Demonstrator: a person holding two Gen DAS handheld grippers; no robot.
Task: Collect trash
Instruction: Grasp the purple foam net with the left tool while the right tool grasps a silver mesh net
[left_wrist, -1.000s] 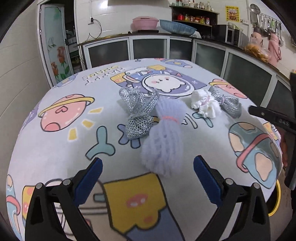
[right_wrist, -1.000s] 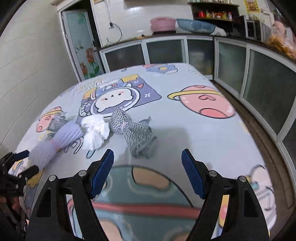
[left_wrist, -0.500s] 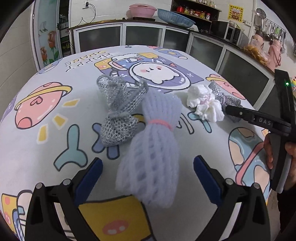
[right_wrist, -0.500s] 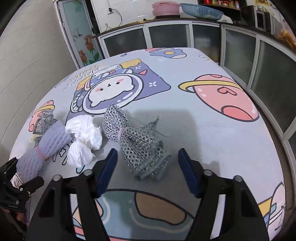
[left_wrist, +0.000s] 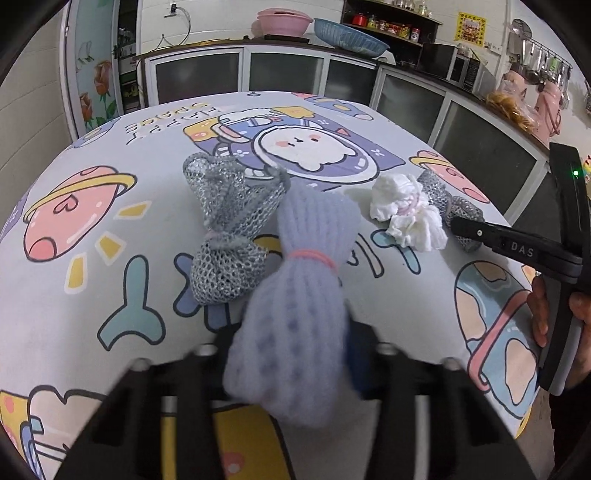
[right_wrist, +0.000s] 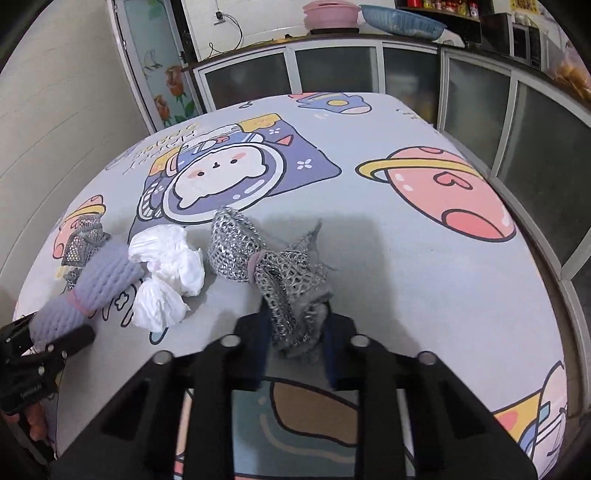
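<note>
Both pick-ups were under way at once. In the left wrist view the left hand-held gripper had its jaws clamped on the near end of the lavender foam net, low in the centre of the frame, the net still lying on the cartoon-print desk. In the right wrist view the right hand-held gripper was pressed together on the near end of a silver mesh bundle, lower centre. A second mesh bundle touched the foam net at centre left, and crumpled white tissue lay at centre left of the right view. I judged the next move to be lifting both pieces clear without dragging neighbours; no bin was visible.
</note>
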